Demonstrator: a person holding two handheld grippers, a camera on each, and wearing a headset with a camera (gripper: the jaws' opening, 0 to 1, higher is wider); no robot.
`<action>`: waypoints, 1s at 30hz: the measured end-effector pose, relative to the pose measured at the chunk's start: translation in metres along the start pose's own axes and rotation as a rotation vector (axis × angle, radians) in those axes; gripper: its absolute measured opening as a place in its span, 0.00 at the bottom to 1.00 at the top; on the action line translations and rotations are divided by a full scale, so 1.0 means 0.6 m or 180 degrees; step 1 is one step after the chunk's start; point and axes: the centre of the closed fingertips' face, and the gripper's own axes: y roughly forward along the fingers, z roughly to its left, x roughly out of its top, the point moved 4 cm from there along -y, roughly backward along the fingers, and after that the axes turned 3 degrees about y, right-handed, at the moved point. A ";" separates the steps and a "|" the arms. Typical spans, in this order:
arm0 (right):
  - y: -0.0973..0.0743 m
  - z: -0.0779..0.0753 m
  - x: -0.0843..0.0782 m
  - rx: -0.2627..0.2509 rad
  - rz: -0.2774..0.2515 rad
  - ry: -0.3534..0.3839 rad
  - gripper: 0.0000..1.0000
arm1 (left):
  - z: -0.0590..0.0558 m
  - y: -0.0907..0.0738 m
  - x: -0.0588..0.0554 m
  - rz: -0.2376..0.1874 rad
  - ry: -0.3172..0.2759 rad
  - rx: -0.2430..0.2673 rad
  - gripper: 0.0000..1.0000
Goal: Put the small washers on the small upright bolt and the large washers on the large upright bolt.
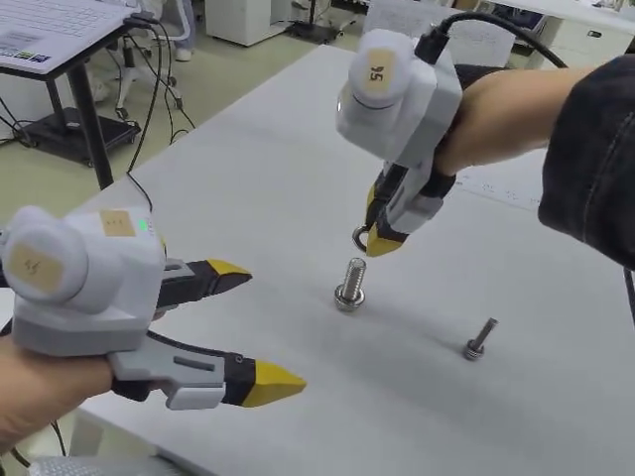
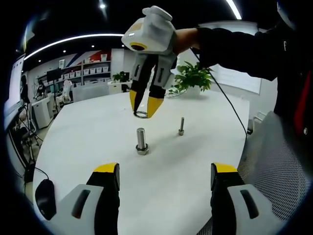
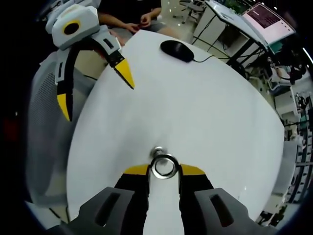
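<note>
Pinching washer (image 3: 163,166): right gripper (image 1: 376,241), sticker (image 1: 377,71) "56"

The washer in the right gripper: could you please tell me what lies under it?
The large bolt stands below the washer, not touching it. In the right gripper view its shaft is hidden.

Free tabletop (image 1: 258,169) around large bolt (image 1: 350,285)

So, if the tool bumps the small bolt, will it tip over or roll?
Probably tips easily: the small bolt stands on its narrow head, tall and thin. Once down, it would likely roll on the smooth table. It looks like stiff metal.
</note>
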 end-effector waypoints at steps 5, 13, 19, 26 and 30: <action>0.013 -0.001 0.007 0.0033 0.0003 -0.0032 0.23 | 0.001 -0.001 -0.003 0.0002 -0.0018 0.0012 0.76; 0.030 -0.001 0.006 0.0101 0.0037 -0.0034 0.23 | 0.003 -0.001 -0.007 0.0015 -0.0039 0.0015 0.75; 0.040 -0.001 -0.001 0.0135 0.0078 -0.0023 0.23 | 0.003 -0.001 -0.009 0.0025 -0.0044 0.0014 0.75; 0.050 -0.001 -0.005 0.0166 0.0094 -0.0006 0.23 | 0.004 0.000 -0.009 0.0025 -0.0052 0.0014 0.75; 0.053 -0.001 -0.008 0.0167 0.0110 -0.0003 0.23 | 0.003 0.001 -0.010 0.0030 -0.0056 0.0011 0.75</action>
